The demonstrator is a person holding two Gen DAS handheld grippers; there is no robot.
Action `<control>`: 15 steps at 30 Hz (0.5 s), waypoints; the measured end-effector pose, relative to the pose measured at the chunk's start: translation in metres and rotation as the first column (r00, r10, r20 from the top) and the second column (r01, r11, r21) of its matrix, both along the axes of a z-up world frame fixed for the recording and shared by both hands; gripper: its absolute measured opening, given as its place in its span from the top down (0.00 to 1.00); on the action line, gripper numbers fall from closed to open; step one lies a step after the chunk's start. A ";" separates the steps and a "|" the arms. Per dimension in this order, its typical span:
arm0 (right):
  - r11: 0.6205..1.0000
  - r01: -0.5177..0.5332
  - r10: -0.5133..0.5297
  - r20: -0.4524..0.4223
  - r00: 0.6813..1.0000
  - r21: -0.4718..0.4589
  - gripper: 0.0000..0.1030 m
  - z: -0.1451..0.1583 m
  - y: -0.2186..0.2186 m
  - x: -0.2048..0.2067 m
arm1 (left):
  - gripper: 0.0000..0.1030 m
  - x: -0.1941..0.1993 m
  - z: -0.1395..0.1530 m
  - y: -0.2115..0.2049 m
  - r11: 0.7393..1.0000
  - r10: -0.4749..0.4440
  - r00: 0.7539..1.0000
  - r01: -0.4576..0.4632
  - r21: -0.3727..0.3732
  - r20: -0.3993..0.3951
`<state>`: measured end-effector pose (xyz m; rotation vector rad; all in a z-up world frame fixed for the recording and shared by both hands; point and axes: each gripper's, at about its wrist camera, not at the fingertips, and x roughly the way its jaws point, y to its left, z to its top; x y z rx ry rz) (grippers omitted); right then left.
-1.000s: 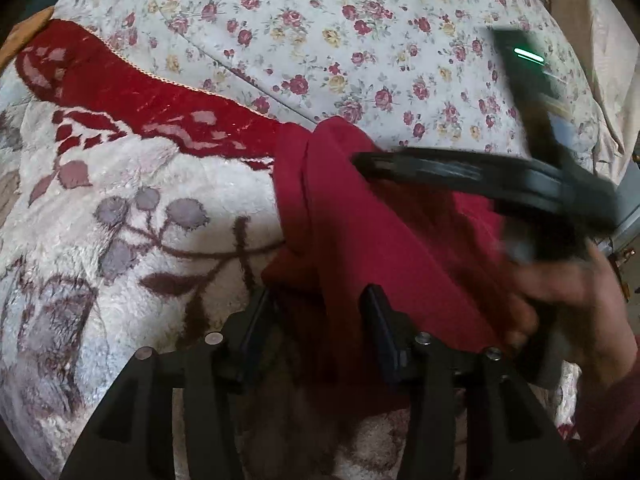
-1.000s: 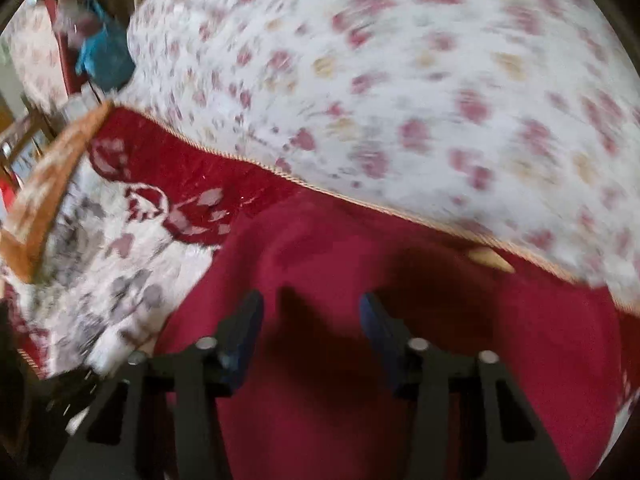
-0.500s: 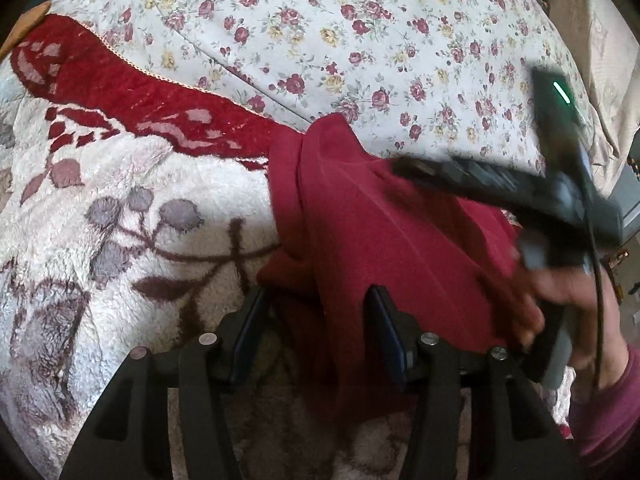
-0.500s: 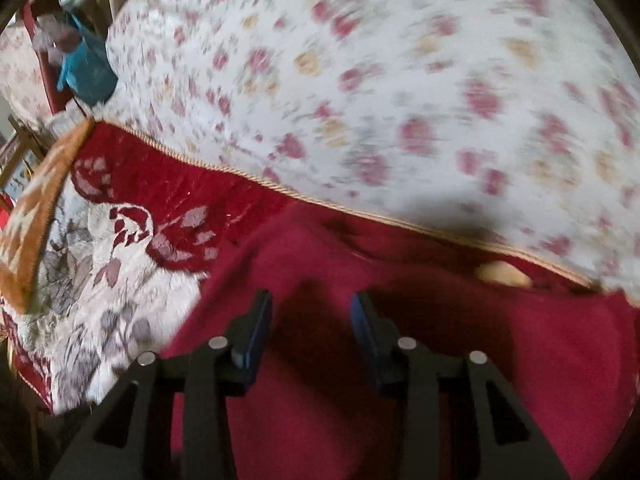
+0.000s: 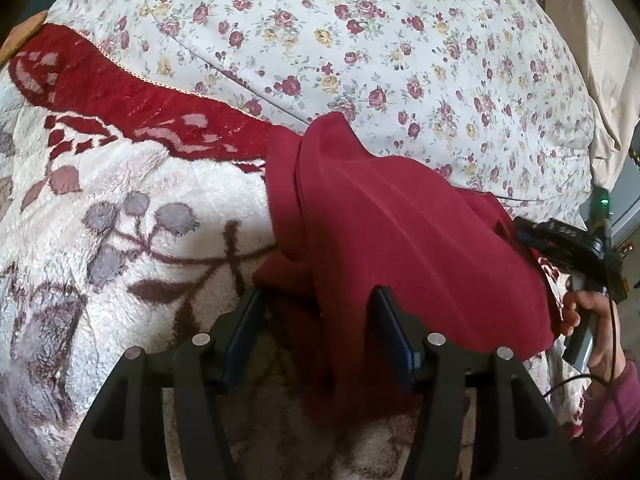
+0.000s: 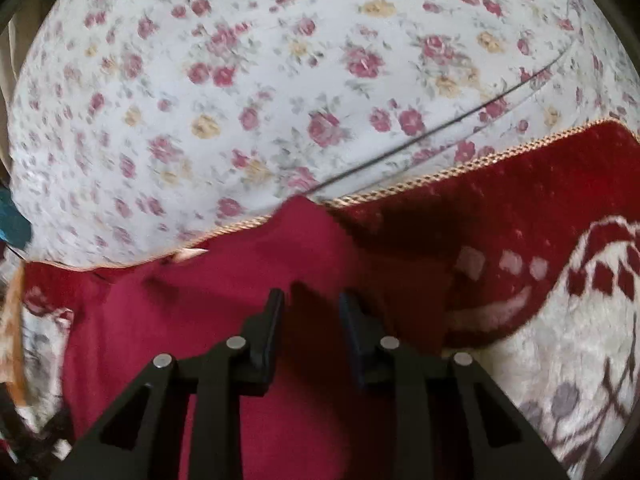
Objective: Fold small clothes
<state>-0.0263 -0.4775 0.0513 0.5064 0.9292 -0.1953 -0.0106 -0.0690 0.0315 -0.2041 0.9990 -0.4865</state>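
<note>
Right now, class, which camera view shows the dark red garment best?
The left wrist view: the dark red garment appears nearly whole, draped with folds, sharply focused. The right wrist view shows only a blurred, flatter part of it, running under the gripper fingers and out of frame.

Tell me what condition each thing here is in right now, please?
Red garment: partly folded, draped in loose layers, not flat.
Left gripper: open, fingers either side of the cloth.
Right gripper: fingers apart, narrower gap, over the cloth.
Plush blanket: spread out beneath the garment.
Floral quilt: spread out behind.
</note>
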 end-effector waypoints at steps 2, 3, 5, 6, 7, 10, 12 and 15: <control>0.996 -0.011 0.015 0.035 0.999 -0.091 0.45 0.013 0.011 -0.007 | 0.65 0.000 0.000 0.000 1.000 0.001 1.000 -0.001 0.001 0.000; 0.990 -0.007 0.011 0.026 1.000 -0.141 0.33 0.013 0.013 -0.009 | 0.65 0.000 0.000 0.000 1.000 0.000 1.000 0.000 0.002 0.001; 0.983 -0.060 0.027 -0.190 0.981 -0.174 0.29 -0.015 0.019 0.008 | 0.65 0.000 0.000 0.000 1.000 -0.001 1.000 0.001 0.000 0.000; 0.981 -0.072 0.029 -0.233 0.972 -0.178 0.29 -0.017 0.020 0.012 | 0.65 0.000 0.000 0.000 1.000 -0.001 1.000 0.001 -0.003 -0.002; 0.973 -0.065 0.016 -0.214 0.977 -0.222 0.29 -0.010 0.026 0.013 | 0.65 0.000 0.000 0.000 1.000 0.000 1.000 0.000 -0.005 -0.004; 0.979 -0.065 0.038 -0.138 0.990 -0.195 0.29 0.018 0.046 0.021 | 0.65 0.000 0.000 0.000 1.000 0.003 1.000 -0.003 -0.010 -0.008; 0.979 -0.129 0.112 -0.110 0.988 -0.155 0.27 0.033 0.076 0.036 | 0.65 -0.002 0.000 0.001 1.000 0.003 1.000 -0.003 -0.010 -0.007; 0.949 -0.301 0.288 -0.141 0.947 -0.087 0.26 0.032 0.128 0.060 | 0.65 -0.003 0.001 0.001 1.000 0.005 1.000 -0.005 -0.016 -0.012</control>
